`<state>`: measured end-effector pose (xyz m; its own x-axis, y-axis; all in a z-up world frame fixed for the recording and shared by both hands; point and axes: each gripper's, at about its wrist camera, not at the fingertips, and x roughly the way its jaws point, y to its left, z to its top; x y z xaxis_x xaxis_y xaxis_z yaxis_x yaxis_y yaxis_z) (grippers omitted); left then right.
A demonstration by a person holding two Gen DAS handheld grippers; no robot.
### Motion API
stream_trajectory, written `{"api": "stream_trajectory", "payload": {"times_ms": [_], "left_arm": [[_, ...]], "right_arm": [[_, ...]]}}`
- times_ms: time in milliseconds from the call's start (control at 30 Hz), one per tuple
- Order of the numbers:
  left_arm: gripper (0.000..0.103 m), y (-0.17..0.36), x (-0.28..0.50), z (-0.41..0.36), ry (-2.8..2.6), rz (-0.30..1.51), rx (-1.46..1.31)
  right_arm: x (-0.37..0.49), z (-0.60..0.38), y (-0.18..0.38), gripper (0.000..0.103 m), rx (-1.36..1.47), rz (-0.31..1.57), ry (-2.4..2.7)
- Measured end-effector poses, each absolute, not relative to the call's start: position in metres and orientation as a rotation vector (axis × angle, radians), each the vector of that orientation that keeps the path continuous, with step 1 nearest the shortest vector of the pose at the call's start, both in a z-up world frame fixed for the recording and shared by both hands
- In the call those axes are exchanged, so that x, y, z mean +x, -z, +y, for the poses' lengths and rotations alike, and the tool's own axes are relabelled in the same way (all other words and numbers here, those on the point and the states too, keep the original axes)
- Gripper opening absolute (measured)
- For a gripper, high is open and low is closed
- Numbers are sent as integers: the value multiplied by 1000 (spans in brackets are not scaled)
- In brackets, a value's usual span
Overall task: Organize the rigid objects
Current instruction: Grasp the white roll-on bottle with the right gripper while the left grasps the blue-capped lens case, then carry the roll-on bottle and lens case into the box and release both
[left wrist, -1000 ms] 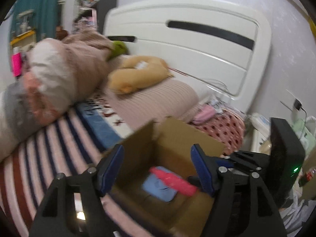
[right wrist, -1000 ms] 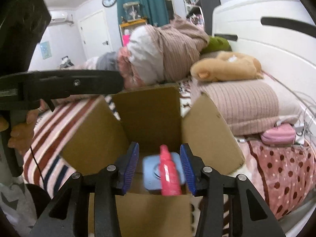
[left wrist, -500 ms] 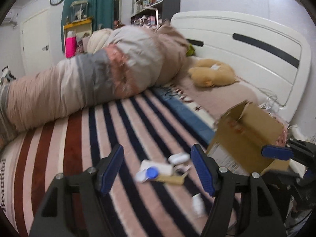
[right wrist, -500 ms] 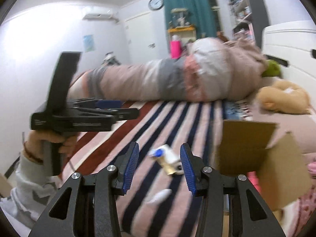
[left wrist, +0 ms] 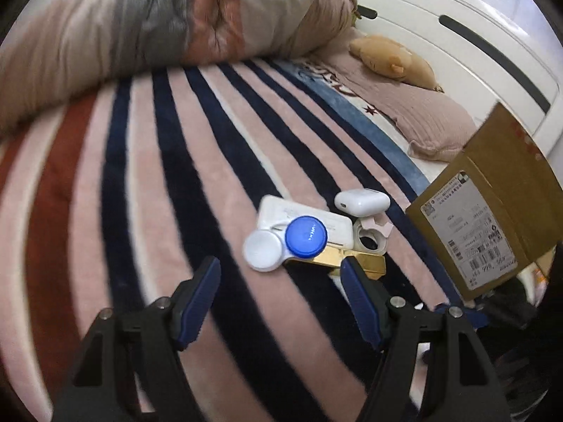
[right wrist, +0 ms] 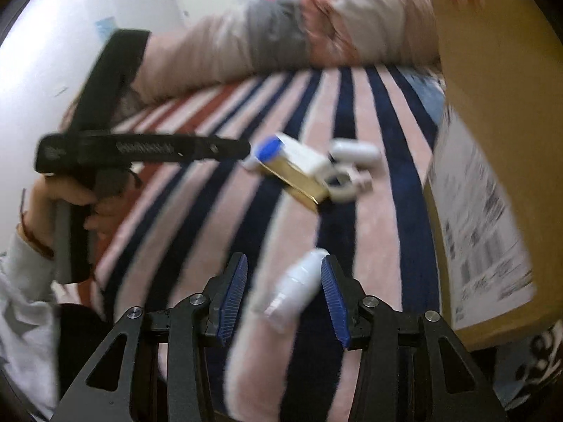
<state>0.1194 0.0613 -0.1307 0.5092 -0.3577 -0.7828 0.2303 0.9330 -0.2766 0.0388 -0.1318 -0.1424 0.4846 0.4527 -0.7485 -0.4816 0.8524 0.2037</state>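
The left gripper [left wrist: 279, 281] is hanging over the striped blanket [left wrist: 147, 176] with its fingers spread wide, holding nothing. Just past it, a blue and white lens case [left wrist: 285, 242], a white box [left wrist: 316, 221], a gold bar [left wrist: 355, 262] and a white earbud case [left wrist: 362, 203] are lying close together. The cardboard box [left wrist: 492, 211] is sitting to their right. The right gripper [right wrist: 283, 299] is also spread open, with a small white bottle [right wrist: 297, 285] lying between its fingers on the blanket

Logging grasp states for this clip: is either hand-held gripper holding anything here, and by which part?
Nothing is held. The left hand-held gripper is open above the contact lens case; the right hand-held gripper is open around a white tube, not clamped.
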Motion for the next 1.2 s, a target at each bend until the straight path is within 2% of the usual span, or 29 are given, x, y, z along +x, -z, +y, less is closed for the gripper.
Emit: {"api": "stream_trajectory", "payload": {"times_ms": [33, 100, 200, 467, 500, 533, 567, 633, 700, 1000, 1200], "left_arm": [[68, 134, 121, 60, 367, 980, -163], [68, 137, 124, 56, 381, 974, -186], [79, 141, 132, 53, 361, 960, -213], [78, 148, 148, 47, 337, 957, -238], [74, 149, 148, 45, 334, 960, -225], [65, 149, 148, 44, 329, 961, -207], [61, 150, 147, 44, 330, 960, -195], [59, 149, 145, 44, 328, 957, -176], [59, 147, 142, 45, 327, 947, -174], [59, 113, 118, 50, 300, 834, -137], [59, 59, 79, 43, 254, 733, -85]], "right_arm": [[42, -133, 148, 50, -32, 910, -565], [43, -136, 158, 52, -12, 923, -576], [44, -139, 160, 52, 0, 912, -592], [42, -132, 163, 52, -23, 893, -602], [41, -129, 163, 52, -39, 888, -604], [39, -128, 163, 49, -51, 883, -607], [38, -126, 164, 37, -66, 879, -610], [35, -123, 165, 26, -85, 882, -614], [34, -122, 165, 22, -96, 877, -620], [27, -120, 158, 21, -135, 849, -634], [18, -118, 122, 21, -134, 784, -673]]}}
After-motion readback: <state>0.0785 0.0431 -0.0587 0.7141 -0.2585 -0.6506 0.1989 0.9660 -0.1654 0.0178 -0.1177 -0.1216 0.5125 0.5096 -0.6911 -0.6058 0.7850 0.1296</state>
